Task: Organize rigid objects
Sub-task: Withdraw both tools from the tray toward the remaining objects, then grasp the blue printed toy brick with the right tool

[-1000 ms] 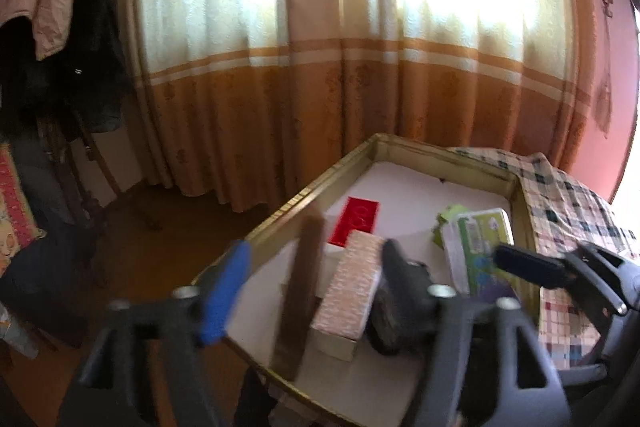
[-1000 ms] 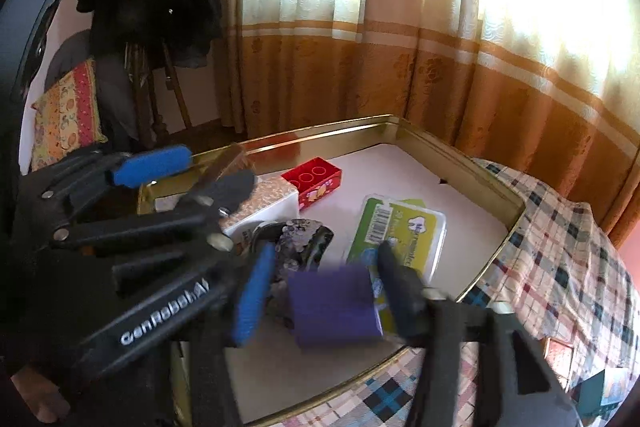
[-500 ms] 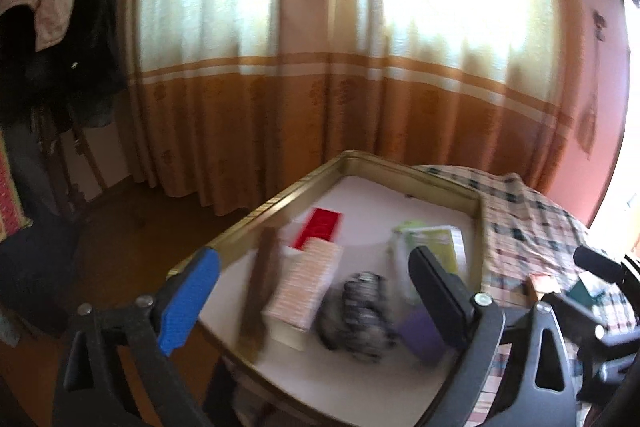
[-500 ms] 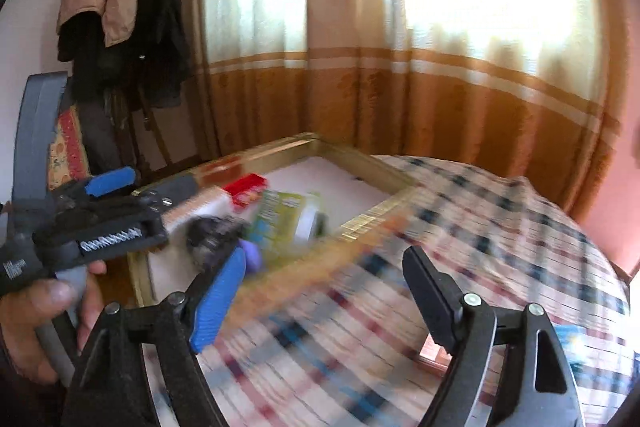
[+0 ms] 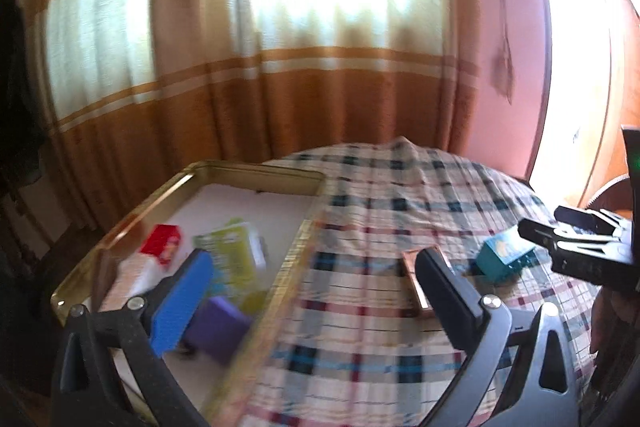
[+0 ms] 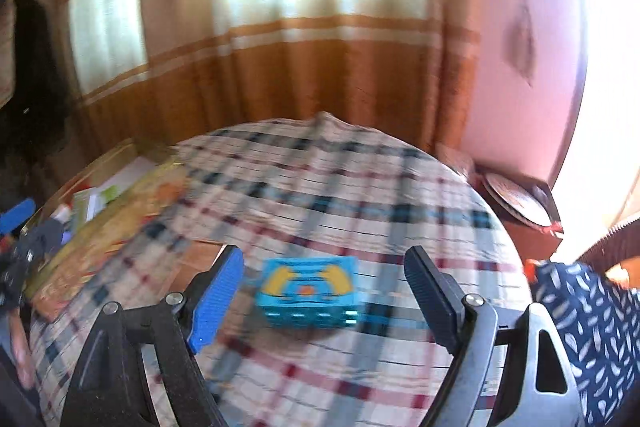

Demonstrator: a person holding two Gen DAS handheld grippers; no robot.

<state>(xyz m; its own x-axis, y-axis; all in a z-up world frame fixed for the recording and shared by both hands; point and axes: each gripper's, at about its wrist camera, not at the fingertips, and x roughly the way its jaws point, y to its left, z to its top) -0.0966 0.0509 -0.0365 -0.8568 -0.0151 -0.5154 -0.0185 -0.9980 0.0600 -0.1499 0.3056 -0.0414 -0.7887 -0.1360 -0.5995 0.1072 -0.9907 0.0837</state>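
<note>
Right wrist view, somewhat blurred: blue box (image 6: 308, 291) lies untouched between the right tool's (image 6: 324, 291) parted fingers.

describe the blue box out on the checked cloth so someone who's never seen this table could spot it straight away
Start from the gold-rimmed tray at one end of the checked tablecloth and move away from it across the open cloth. The teal box lies there alone, in line with the gap of the right gripper, whose open jaws are not touching it. Unlike the flat copper-coloured case nearby, it is chunky, with yellow markings on top.
</note>
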